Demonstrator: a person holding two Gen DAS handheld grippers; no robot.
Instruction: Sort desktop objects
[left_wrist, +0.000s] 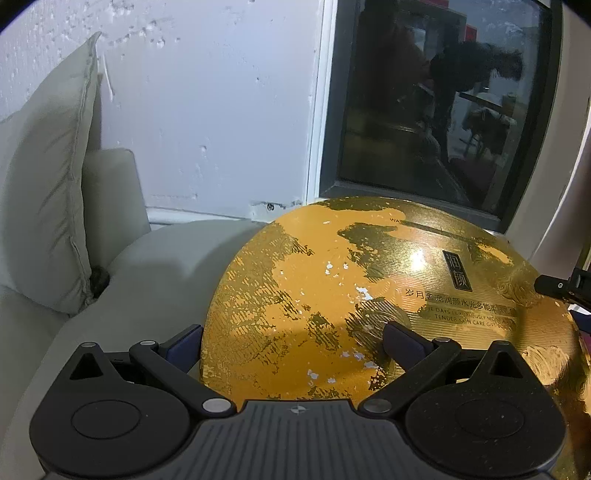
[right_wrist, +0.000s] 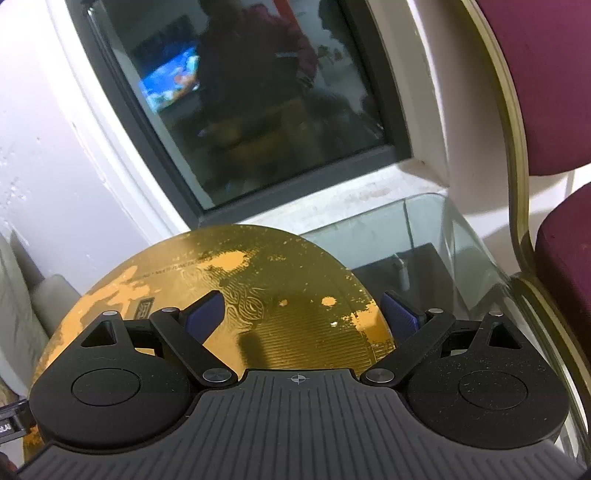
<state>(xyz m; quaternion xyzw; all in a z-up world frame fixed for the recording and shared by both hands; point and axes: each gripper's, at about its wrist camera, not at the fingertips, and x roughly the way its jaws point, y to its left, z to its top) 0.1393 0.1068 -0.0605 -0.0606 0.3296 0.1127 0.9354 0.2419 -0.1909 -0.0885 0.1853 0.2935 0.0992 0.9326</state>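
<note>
Both tools sit at the near rim of the gold gift box, one to each side of it. The box is large, flat and gold-foiled, with worn orange patches. It lies at the table's left edge; to its right the glass table shows bare, so the box takes up most of the left part. Its far rim reaches toward the window sill.

Left tool: spread wide. Its left finger hangs off the box's left rim, over the grey sofa; its right finger is over the lid. I read that as straddling the edge, not gripping.

Right tool: also spread wide, nothing pinched. Left finger over the lid, right finger just past the right rim, above the glass.

My judgement: the box is too broad for one tool, so I have one at each flank to lift or slide it together. Whether the pads touch the box, I cannot tell.

A maroon chair crowds the table's right edge, leaving little swing room there.
</note>
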